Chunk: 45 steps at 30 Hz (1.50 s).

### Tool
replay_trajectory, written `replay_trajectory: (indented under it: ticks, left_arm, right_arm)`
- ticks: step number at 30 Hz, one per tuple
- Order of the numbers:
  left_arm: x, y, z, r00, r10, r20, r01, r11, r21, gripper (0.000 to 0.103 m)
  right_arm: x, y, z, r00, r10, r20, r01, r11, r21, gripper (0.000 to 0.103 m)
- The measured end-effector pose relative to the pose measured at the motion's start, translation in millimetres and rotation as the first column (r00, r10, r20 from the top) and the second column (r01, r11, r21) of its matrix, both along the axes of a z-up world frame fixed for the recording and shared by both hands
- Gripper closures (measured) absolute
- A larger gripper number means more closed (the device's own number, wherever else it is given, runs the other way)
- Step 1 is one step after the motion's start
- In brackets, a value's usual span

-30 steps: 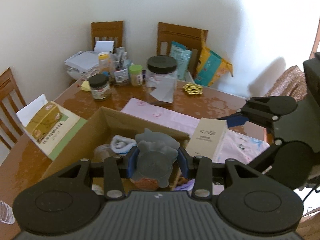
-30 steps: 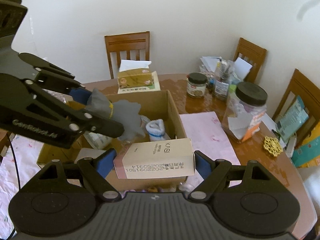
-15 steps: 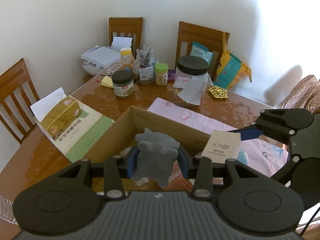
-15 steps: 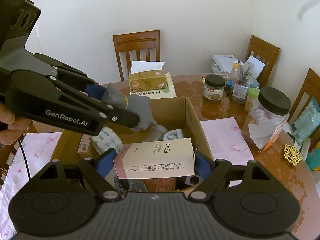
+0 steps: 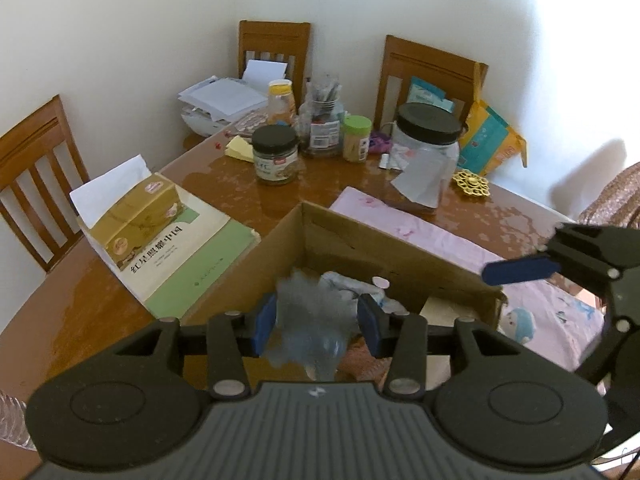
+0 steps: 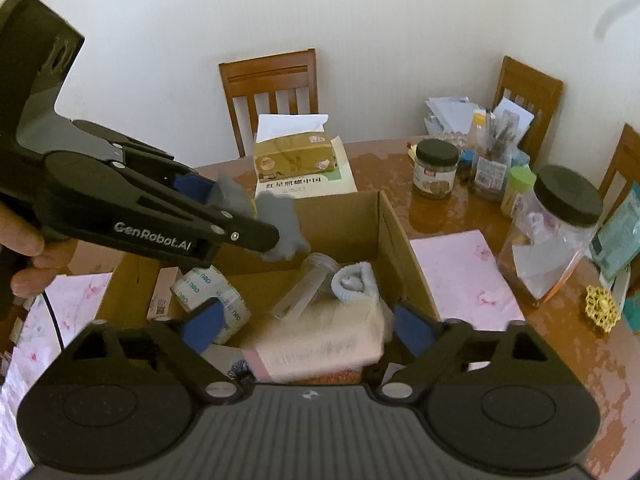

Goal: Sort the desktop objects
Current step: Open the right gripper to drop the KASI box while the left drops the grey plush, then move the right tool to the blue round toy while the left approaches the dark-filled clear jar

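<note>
An open cardboard box (image 5: pixel 352 236) (image 6: pixel 376 216) sits on the wooden table. My left gripper (image 5: pixel 316 322) hovers over it with its jaws parted; a blurred grey flower-shaped dish (image 5: pixel 310 312) (image 6: pixel 276 224) sits loose between the pads. My right gripper (image 6: pixel 308 328) is open above the box. A blurred beige KASI carton (image 6: pixel 320 346) lies below its pads, inside the box. The box also holds a tape roll (image 6: pixel 212 292), a clear tube (image 6: pixel 304 284) and a rolled sock (image 6: pixel 354 282).
A tissue box (image 5: pixel 136 216) rests on a green book (image 5: pixel 192 256) left of the cardboard box. Jars (image 5: pixel 276 154), a big black-lidded jar (image 5: pixel 426 160), papers (image 5: pixel 220 100) and a gold coaster (image 5: pixel 472 184) stand behind. Pink cloth (image 5: pixel 420 232) covers the right. Chairs ring the table.
Both grippers have opened. The right one let go of the KASI carton, which dropped into the box. The grey dish has come loose in the left gripper and blurs downward.
</note>
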<state>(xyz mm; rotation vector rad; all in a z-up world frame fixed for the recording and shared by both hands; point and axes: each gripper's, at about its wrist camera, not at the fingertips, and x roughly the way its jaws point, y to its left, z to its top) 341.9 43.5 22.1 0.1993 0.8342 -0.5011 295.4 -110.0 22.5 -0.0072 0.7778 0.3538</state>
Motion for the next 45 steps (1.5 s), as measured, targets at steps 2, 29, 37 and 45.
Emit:
replay_trajectory:
  ticks: [2, 29, 37, 45]
  left_arm:
    - [4.0, 1.6, -2.6, 1.000, 0.013, -0.005, -0.013, 1.000, -0.003, 0.044]
    - [-59.7, -37.0, 19.0, 0.999, -0.049, 0.022, 0.049, 0.999, 0.009, 0.015]
    - [-95.6, -53.6, 23.1, 0.997, -0.063, 0.044, 0.063, 0.998, 0.006, 0.015]
    - [-125.2, -75.0, 20.1, 0.998, -0.061, 0.030, 0.060, 0.997, 0.039, 0.014]
  right_arm:
    - [-0.4, -1.8, -2.7, 1.000, -0.006, -0.012, 0.006, 1.000, 0.002, 0.005]
    - [-61.6, -37.8, 6.0, 0.994, -0.113, -0.009, 0.113, 0.993, 0.025, 0.003]
    - [-89.2, -59.1, -6.7, 0.989, -0.147, -0.014, 0.147, 0.989, 0.006, 0.003]
    - [-122.4, -81.1, -28.6, 0.984, -0.175, -0.035, 0.175, 0.985, 0.000, 0.003]
